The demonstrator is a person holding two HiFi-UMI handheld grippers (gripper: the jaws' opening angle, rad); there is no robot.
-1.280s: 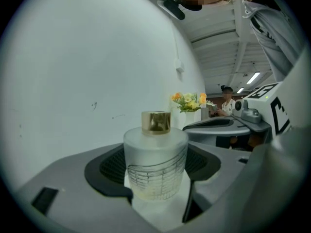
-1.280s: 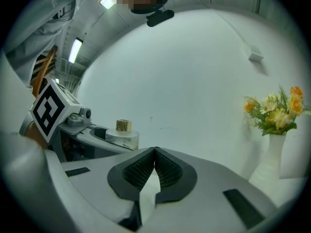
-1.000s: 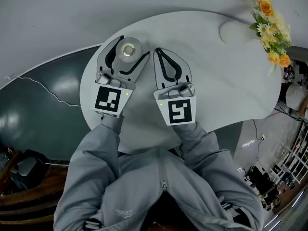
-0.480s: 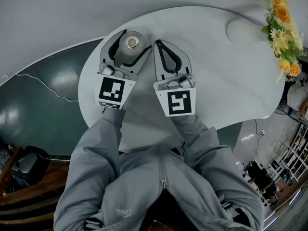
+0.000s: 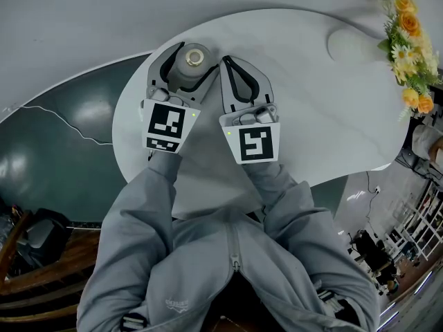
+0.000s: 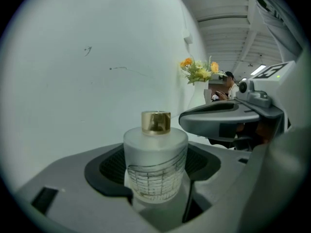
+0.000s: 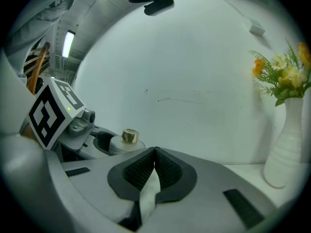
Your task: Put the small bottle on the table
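The small bottle is frosted glass with a gold cap, and it stands upright over the white round table. My left gripper is shut on the small bottle, one jaw on each side of its body. In the left gripper view the bottle fills the space between the left gripper's dark pads. I cannot tell whether its base touches the table. My right gripper is shut and empty just to the right of it; its pads meet in its own view, right gripper, where the bottle shows at left.
A white vase of yellow and orange flowers stands at the table's far right edge, vase. The table's left edge lies close to the left gripper, with dark floor beyond it. A person sits far in the background.
The left gripper with the bottle has sunk away from the head camera and shifted slightly right, toward the right gripper. The right gripper has hardly moved.
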